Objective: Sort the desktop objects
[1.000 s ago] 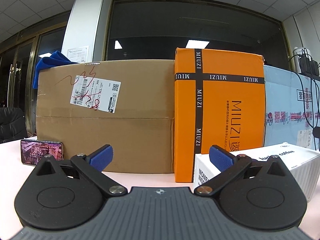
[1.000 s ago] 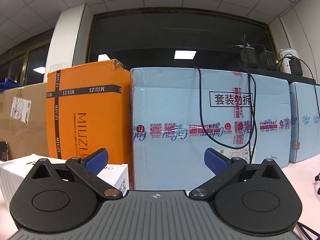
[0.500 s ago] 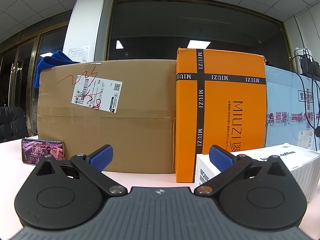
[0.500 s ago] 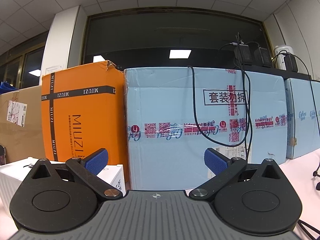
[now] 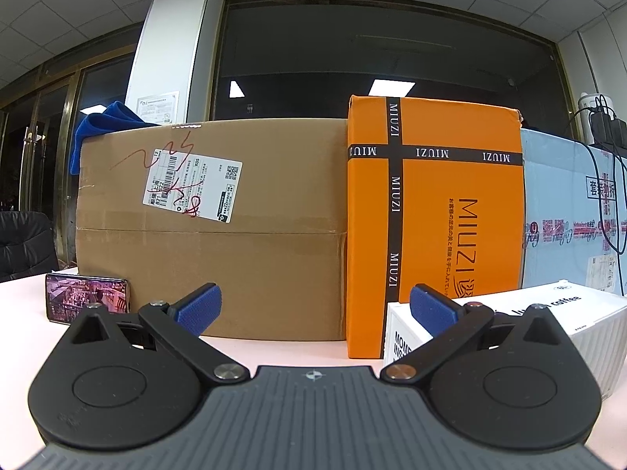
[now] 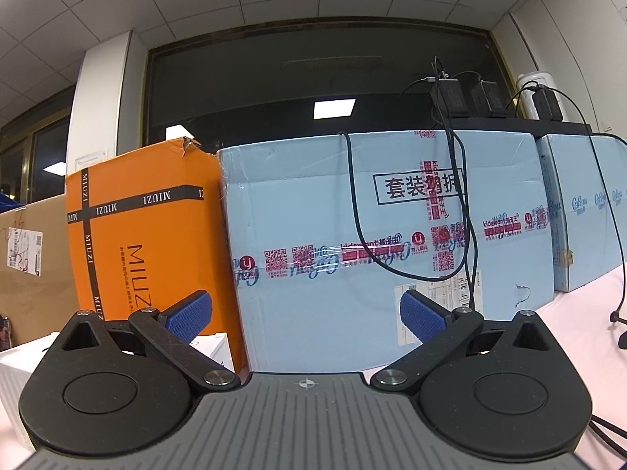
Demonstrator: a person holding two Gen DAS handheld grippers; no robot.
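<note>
My left gripper [image 5: 313, 307] is open and empty, low over the pale pink desk [image 5: 23, 305], facing a brown carton [image 5: 211, 227]. A white coffee box [image 5: 556, 313] lies just right of its right finger. A phone [image 5: 86, 297] with a lit screen leans on the carton at the left. My right gripper [image 6: 305, 315] is open and empty, facing a light blue carton [image 6: 352, 211]. The white box [image 6: 15, 364] shows at its lower left.
An orange MIUZI box [image 5: 435, 211] stands between the brown and blue cartons, also in the right wrist view [image 6: 137, 227]. A blue cloth [image 5: 102, 125] lies on the brown carton. Black cables [image 6: 458, 203] hang over the blue carton. A second blue carton [image 6: 584, 211] stands far right.
The right gripper has tilted and drifted right, so the boxes slide left in its view. The left gripper has hardly moved. Both stay open.
</note>
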